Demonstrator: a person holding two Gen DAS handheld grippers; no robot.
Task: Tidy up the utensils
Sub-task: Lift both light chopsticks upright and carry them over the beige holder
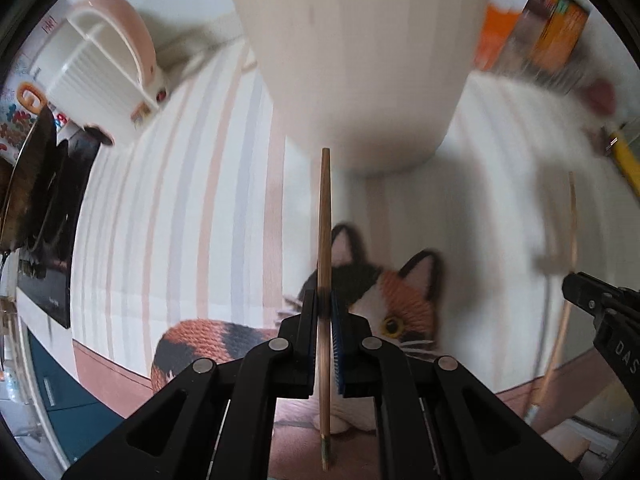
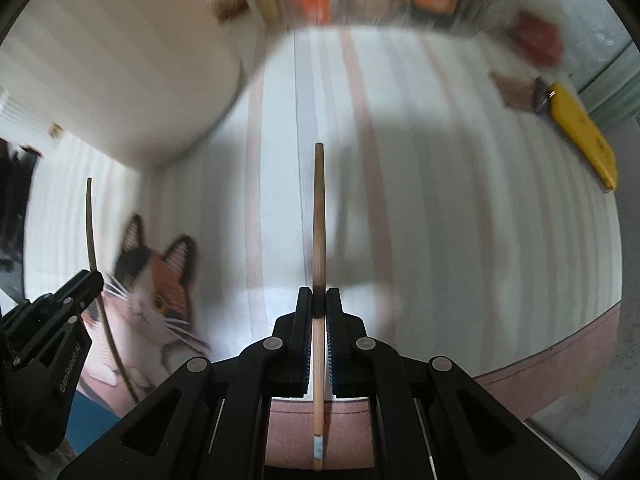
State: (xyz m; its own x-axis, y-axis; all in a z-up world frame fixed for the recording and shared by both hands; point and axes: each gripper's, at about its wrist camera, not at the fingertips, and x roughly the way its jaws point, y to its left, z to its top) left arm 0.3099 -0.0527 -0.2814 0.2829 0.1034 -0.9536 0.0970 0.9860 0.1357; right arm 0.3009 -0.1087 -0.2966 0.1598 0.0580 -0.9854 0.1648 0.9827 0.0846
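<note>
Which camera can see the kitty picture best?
The left wrist view: the cat shows its ears, one eye and its tail, partly behind the fingers. The right wrist view shows only a blurred cat at the left.

- A striped tablecloth (image 2: 440, 200) covers the table, pale with pink and grey bands, and a plain pink border along its near edge.
- A calico cat figure (image 1: 400, 300) lies flat near that edge (whether printed or stitched on cannot be told).
- A pale wooden cylinder (image 1: 360, 60) stands further back.
- A yellow tool (image 2: 584, 136) lies far right.
</note>
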